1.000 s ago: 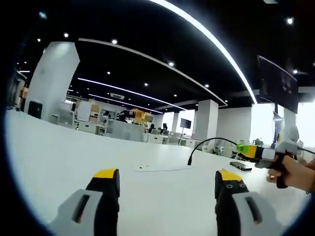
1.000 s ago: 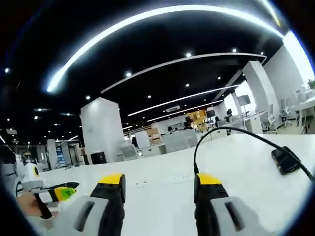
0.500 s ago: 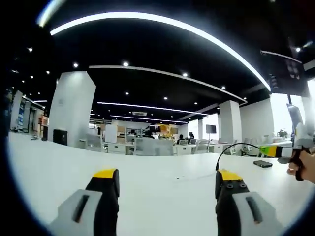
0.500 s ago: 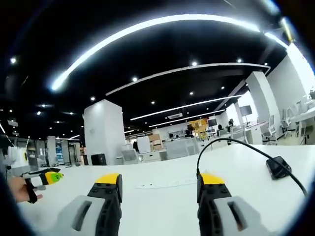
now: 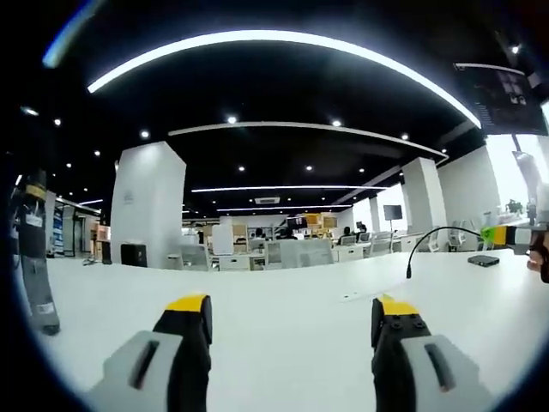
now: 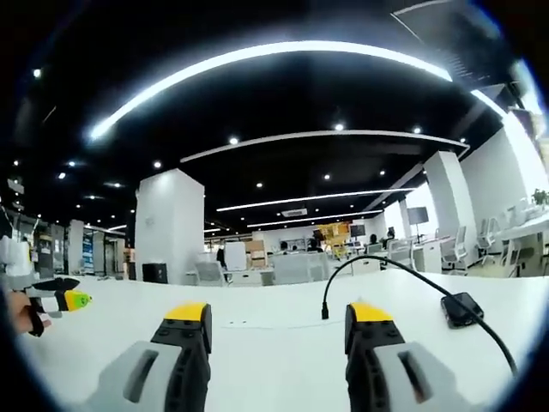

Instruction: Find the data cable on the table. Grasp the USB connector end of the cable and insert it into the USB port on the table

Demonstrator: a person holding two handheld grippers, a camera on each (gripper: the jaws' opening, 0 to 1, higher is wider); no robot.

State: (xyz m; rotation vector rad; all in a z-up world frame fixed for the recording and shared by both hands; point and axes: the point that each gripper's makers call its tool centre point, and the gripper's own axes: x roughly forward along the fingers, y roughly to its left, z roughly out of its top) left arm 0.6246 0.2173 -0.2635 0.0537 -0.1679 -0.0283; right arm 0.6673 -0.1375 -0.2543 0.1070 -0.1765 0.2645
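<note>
Jaws spread wide and empty, the right gripper is held low and level over the white table, aimed across it, with a small dark box lying just off to its right. The data cable runs close against that box, possibly plugged into it. It then arches up off the tabletop and curls down away from the box, its connector end hanging tip-down near the surface. Well beyond that end from the box, a hand holds the left gripper level, pointing in toward the cable. The left gripper view shows its jaws equally wide, nothing between them, the box far off to the right.
</note>
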